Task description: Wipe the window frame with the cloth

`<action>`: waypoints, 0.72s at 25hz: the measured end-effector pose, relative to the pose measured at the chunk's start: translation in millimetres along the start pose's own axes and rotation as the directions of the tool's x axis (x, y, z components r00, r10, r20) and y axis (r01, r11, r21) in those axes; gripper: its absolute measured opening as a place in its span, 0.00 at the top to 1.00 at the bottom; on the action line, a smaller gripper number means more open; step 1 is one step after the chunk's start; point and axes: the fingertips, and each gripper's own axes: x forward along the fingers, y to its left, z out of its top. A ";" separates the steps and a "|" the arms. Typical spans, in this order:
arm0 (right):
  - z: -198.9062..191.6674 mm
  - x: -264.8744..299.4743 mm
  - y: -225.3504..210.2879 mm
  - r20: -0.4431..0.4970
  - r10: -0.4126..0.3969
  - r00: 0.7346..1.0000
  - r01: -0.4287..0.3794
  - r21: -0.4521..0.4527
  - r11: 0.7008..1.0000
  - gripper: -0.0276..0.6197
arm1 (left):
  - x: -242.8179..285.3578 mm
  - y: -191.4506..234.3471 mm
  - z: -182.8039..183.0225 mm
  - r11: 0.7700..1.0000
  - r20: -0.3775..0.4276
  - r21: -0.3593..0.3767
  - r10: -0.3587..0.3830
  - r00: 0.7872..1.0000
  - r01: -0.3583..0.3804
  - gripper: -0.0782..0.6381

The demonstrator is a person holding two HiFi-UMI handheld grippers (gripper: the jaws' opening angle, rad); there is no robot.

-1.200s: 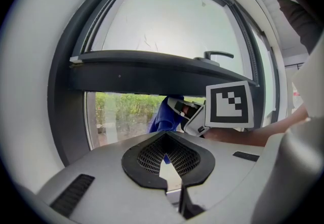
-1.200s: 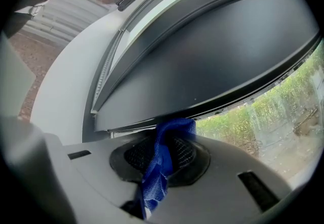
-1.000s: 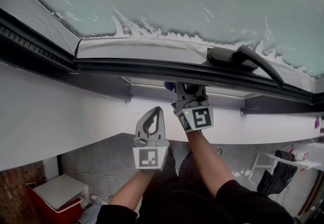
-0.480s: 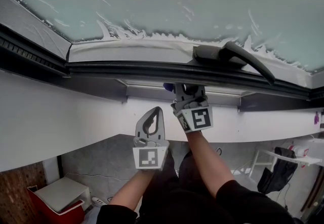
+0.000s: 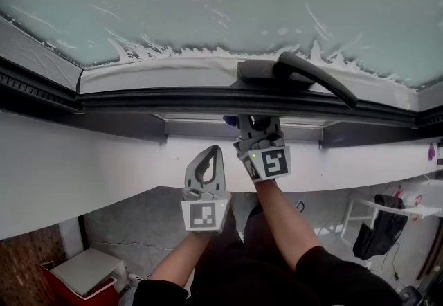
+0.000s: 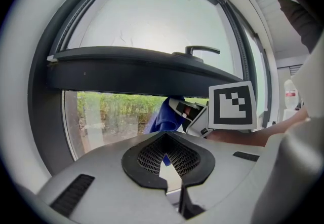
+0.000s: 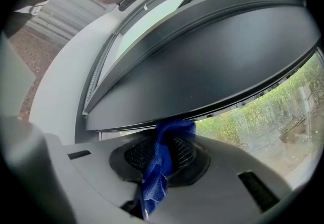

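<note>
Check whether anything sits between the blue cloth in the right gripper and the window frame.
Nothing visible does. The cloth, clamped in the right gripper, appears to meet the dark window frame at its lower edge; the left gripper hangs aside.

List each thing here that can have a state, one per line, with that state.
left gripper: shut, empty.
right gripper: shut on the blue cloth.
blue cloth: bunched, its top up against the window frame.
window glass: streaked white along its lower edge.
</note>
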 end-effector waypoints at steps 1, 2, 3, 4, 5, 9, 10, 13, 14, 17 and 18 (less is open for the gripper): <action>0.8 -1.7 -2.8 0.000 -0.005 1.000 0.005 0.001 1.000 0.89 | 0.8 -3.2 0.2 1.000 0.002 0.003 -0.005 1.000 0.005 0.89; 1.6 -3.5 -5.8 0.000 -0.012 1.000 0.012 0.002 1.000 0.89 | 1.5 -6.4 0.3 1.000 0.004 0.009 -0.010 1.000 0.010 0.89; 2.4 -5.5 -9.1 0.001 -0.020 1.000 0.020 0.003 1.000 0.89 | 2.1 -9.6 0.0 1.000 0.005 0.015 -0.017 1.000 0.017 0.89; 3.3 -7.6 -12.5 0.002 -0.026 1.000 0.026 0.003 1.000 0.89 | 2.6 -12.7 -0.9 1.000 0.002 0.018 -0.023 1.000 0.023 0.89; 4.3 -9.8 -15.9 0.003 -0.031 1.000 0.031 0.001 1.000 0.89 | 2.9 -15.6 -2.1 0.999 -0.005 0.019 -0.028 1.000 0.028 0.89; 8.4 -17.7 -29.8 0.007 -0.045 0.999 0.045 -0.012 0.999 0.89 | 6.6 -26.1 -2.9 0.999 -0.010 0.012 -0.041 0.999 0.041 0.89; 9.4 -19.4 -33.0 0.007 -0.049 0.999 0.049 -0.015 0.999 0.89 | 7.8 -28.6 -2.5 0.999 -0.005 0.012 -0.044 0.999 0.044 0.89; 11.5 -25.4 -42.0 0.005 -0.061 0.998 0.061 -0.022 0.998 0.89 | 11.2 -36.5 -3.8 0.998 -0.009 0.008 -0.056 0.998 0.056 0.89; 12.0 -27.3 -45.0 0.004 -0.064 0.998 0.064 -0.025 0.998 0.89 | 12.3 -39.1 -4.4 0.998 -0.013 0.008 -0.060 0.998 0.060 0.89; 14.6 -32.5 -54.7 0.007 -0.078 0.997 0.078 -0.032 0.996 0.89 | 16.5 -47.0 -5.2 0.997 -0.014 0.018 -0.076 0.997 0.076 0.89; 15.7 -34.3 -57.8 0.009 -0.081 0.997 0.082 -0.035 0.996 0.89 | 17.8 -49.7 -5.8 0.997 -0.016 0.018 -0.080 0.997 0.081 0.89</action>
